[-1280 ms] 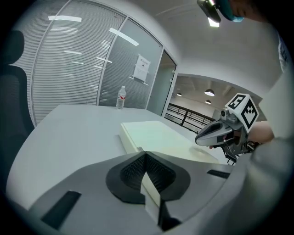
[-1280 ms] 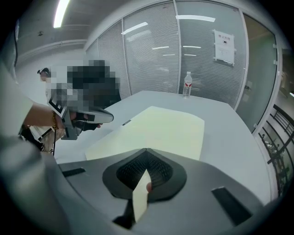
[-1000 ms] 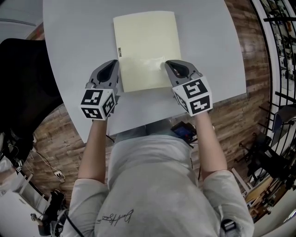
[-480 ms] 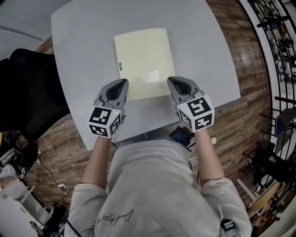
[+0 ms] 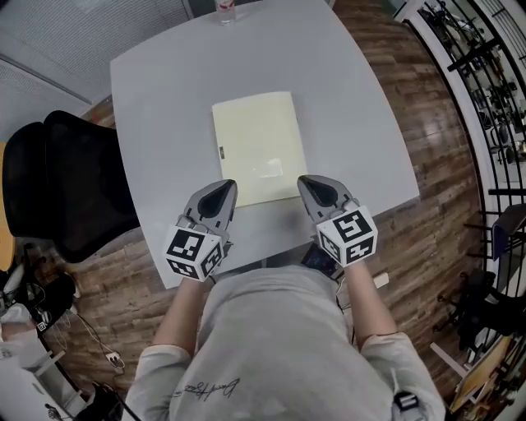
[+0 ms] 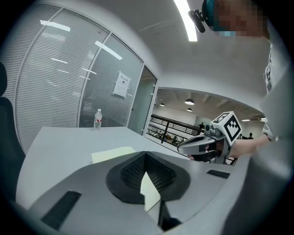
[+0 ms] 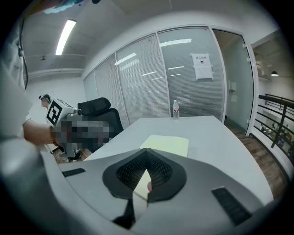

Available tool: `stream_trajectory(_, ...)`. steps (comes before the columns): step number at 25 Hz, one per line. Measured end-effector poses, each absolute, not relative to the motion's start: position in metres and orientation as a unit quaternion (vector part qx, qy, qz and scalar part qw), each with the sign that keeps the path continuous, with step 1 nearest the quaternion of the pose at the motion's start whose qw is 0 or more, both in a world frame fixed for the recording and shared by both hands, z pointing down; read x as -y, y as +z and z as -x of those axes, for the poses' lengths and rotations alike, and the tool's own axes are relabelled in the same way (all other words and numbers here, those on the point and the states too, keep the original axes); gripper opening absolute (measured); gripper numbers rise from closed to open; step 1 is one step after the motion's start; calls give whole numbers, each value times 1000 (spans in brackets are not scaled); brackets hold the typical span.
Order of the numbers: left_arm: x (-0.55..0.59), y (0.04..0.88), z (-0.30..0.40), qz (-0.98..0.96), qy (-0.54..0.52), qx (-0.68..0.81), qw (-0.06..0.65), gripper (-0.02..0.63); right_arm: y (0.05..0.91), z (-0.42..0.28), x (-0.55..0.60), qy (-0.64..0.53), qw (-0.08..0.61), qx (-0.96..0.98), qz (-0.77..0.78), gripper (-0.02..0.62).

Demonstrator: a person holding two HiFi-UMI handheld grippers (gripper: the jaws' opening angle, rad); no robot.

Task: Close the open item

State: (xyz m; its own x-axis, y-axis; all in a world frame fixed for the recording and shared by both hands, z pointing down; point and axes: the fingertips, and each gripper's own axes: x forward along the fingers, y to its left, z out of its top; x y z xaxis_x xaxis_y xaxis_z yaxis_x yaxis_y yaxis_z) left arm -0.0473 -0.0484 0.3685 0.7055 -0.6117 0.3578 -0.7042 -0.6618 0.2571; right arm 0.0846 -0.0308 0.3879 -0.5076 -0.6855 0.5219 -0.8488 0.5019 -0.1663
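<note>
Grey table point(image 5: 156, 99). Left gripper point(image 5: 222, 191), jaws together, empty, just beside the near left corner of the pale yellow folder point(image 5: 256, 146), which lies flat, cover down. Right gripper point(image 5: 318, 186), likewise, beside its near right corner.

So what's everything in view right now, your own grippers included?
Folder: one, pale yellow, closed, flat mid-table.
Table: one, grey, bears the folder and bottle.
Water bottle: one, clear, table's far edge.
Office chair: one, black, left of table.
Floor: brown wood planks, all round.
Left gripper: grey, jaws together, empty, by folder's near left corner.
Right gripper: grey, jaws together, empty, by near right corner.
</note>
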Motion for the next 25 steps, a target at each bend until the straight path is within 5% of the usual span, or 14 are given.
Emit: stream_trajectory(25,34,336,41,-915,101,355,165,9,356,-59,27,194,149,871,-426,12)
